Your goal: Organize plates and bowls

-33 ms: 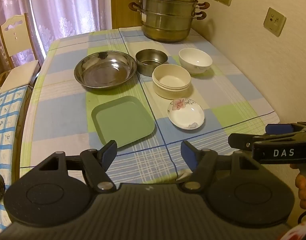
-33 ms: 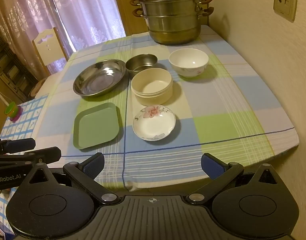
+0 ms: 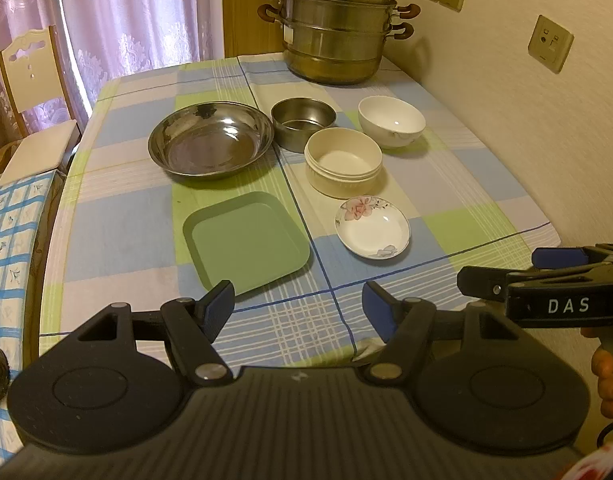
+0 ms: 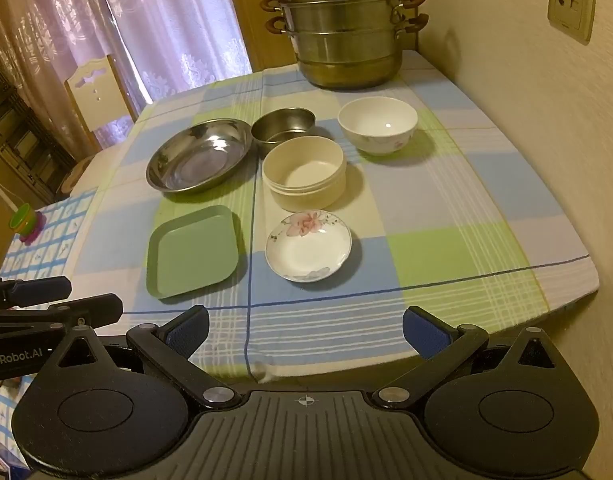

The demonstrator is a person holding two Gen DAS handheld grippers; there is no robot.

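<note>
Six dishes are laid out on the table (image 3: 486,200) in roughly two rows. At the back, a wide metal basin (image 3: 210,144) is set left, a small metal bowl (image 3: 302,122) just right of it, then a china bowl (image 3: 390,120). A round tub (image 3: 342,166) is parked in front of the small bowl. Nearest, a square tray (image 3: 246,242) sits left of a saucer (image 3: 372,227). A steamer pot (image 3: 334,32) is stood at the far end.

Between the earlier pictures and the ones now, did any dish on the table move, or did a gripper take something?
Nothing visibly changed. Both the left gripper and the right gripper are open and empty at the near table edge, and the green square plate, the flowered white saucer and the wide steel bowl lie where they were.
</note>
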